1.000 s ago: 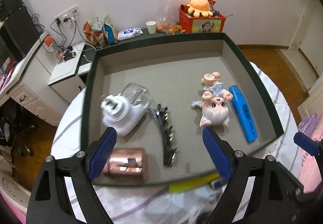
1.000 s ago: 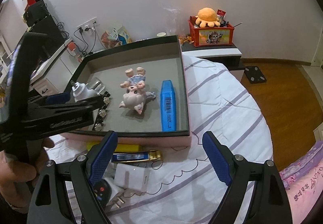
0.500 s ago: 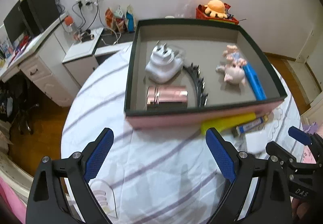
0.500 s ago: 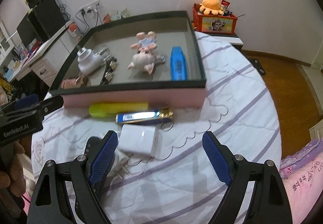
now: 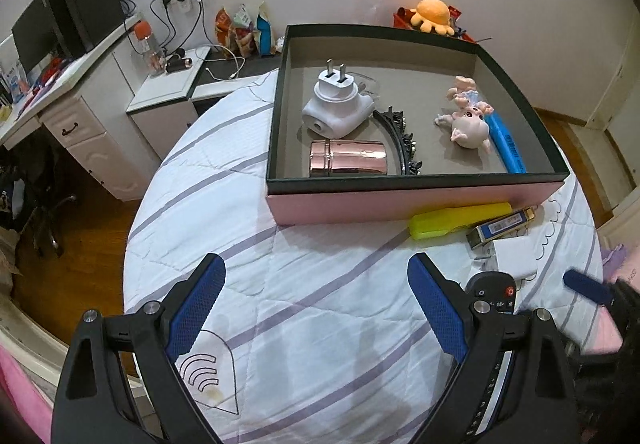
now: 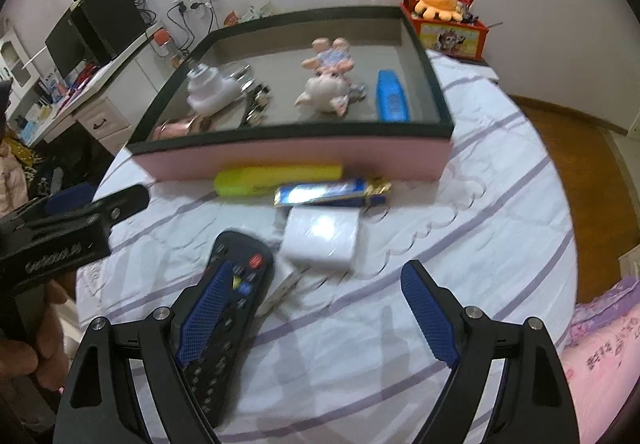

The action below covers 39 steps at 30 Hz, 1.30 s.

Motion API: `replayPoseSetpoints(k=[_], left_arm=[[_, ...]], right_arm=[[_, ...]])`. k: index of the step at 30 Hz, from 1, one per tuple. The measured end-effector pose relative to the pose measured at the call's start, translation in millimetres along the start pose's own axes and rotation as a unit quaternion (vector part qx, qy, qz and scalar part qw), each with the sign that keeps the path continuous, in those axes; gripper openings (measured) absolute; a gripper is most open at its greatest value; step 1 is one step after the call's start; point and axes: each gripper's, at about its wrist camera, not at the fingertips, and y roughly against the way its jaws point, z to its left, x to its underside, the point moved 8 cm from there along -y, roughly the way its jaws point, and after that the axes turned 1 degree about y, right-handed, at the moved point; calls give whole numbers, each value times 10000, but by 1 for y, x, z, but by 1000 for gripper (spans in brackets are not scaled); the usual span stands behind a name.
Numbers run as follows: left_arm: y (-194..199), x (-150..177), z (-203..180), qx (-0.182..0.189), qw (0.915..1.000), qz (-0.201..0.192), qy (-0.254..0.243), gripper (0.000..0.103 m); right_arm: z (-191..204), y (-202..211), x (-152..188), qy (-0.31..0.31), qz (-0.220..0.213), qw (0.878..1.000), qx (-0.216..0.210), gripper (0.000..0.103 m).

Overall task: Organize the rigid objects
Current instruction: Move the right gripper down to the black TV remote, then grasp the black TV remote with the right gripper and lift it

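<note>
Fingers [image 6: 200, 320] over remote control [image 6: 236, 264]

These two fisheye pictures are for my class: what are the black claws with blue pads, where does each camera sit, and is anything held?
A person holds a hand-held claw in each hand; a camera on each looks along its fingers. The left claw and right claw are open and hold nothing. In the box lie a plug adapter, pink tin, hair clip, pig figure and blue case. On the bedspread wait a yellow case, blue-gold pack, white charger and remote.
</note>
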Motion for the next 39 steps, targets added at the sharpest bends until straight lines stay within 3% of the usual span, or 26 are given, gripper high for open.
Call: replayPoseSetpoints(k=[9, 19, 21, 27, 39], left_arm=[[2, 17, 13, -62, 10000, 5, -22, 94], [3, 46, 49, -288, 9995, -24, 155, 94], [0, 50, 56, -290, 9994, 25, 204, 94], [-4, 54, 67, -298, 9991, 85, 278, 94], [-2, 49, 43, -204, 9997, 55, 89, 94]], right_arm=[[47, -13, 30, 135, 326, 9993, -80, 87], [64, -27, 38, -31, 451, 9989, 110, 86], [66, -29, 40, -24, 490, 9987, 132, 74], [66, -38, 40, -7, 533, 9979, 360, 49], [65, -18, 36, 52, 353, 9994, 44, 43]])
